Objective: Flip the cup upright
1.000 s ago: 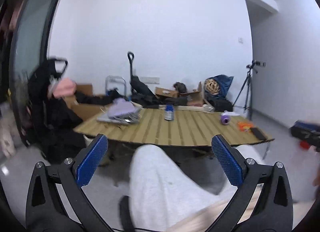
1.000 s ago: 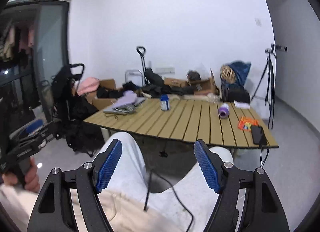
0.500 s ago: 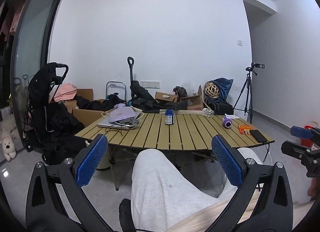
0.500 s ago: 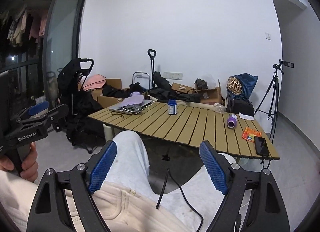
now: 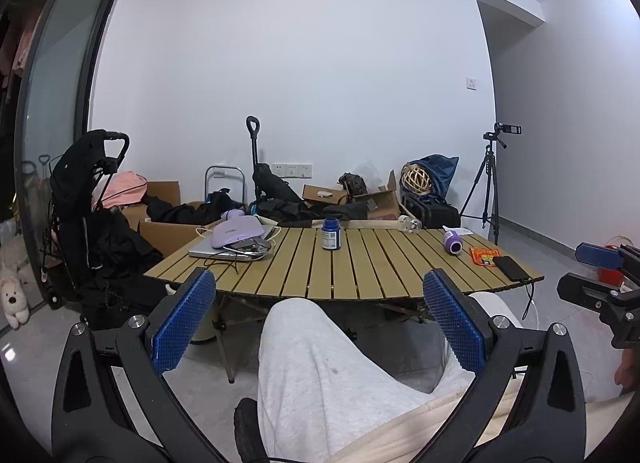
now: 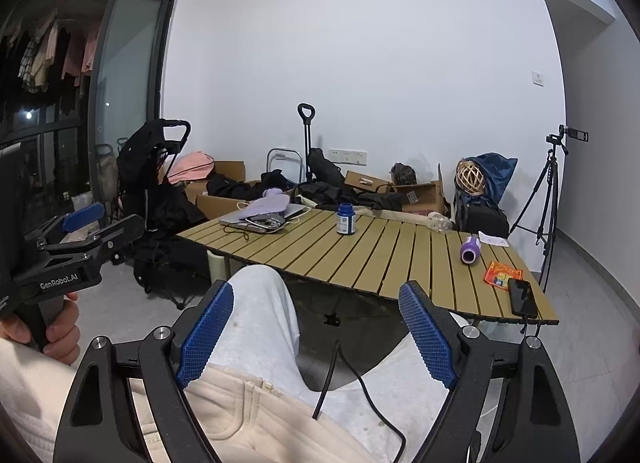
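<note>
A purple cup [image 5: 452, 242] lies on its side on the right part of the slatted wooden table [image 5: 360, 271]; it also shows in the right wrist view [image 6: 469, 250]. My left gripper [image 5: 318, 309] is open and empty, held over my lap well short of the table. My right gripper [image 6: 316, 327] is open and empty, also over my lap. Each gripper shows at the edge of the other's view: the right one [image 5: 600, 275] and the left one [image 6: 76, 239].
On the table stand a blue-capped bottle [image 5: 331, 234], a laptop with a lilac pouch [image 5: 236, 235], an orange packet [image 5: 484, 255] and a black phone [image 5: 511, 267]. A stroller [image 5: 88, 215], boxes, bags and a tripod [image 5: 490, 187] ring the table.
Both grippers have tilted up and steadied, so the table sits lower and closer in both views. Both stay open and empty.
</note>
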### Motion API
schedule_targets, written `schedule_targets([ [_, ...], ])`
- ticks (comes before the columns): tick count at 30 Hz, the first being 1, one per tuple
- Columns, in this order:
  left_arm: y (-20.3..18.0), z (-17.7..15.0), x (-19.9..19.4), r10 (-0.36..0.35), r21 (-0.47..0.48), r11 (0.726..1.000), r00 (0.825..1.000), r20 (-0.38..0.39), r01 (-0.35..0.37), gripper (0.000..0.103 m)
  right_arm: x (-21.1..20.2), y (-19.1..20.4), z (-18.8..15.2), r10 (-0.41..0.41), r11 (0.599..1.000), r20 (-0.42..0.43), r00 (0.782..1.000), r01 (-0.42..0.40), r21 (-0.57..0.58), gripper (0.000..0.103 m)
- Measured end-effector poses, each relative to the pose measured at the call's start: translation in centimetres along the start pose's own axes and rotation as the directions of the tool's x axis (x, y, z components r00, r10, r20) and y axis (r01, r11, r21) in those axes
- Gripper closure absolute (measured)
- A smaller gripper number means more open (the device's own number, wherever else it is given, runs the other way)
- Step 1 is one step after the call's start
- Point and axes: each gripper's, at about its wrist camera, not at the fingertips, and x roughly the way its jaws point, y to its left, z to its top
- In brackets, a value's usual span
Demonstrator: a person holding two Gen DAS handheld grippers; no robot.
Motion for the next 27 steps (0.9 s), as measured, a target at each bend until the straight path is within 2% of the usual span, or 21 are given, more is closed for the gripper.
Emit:
schedule_targets([
  [27, -0.18, 0.43, -0.41, 0.008, 0.01, 1.0, 1.0, 0.018, -0.008, 0.0, -0.34, -0.09, 0.24, 0.003, 1.0, 0.003, 1.0, -0.003, -0.004, 0.014],
])
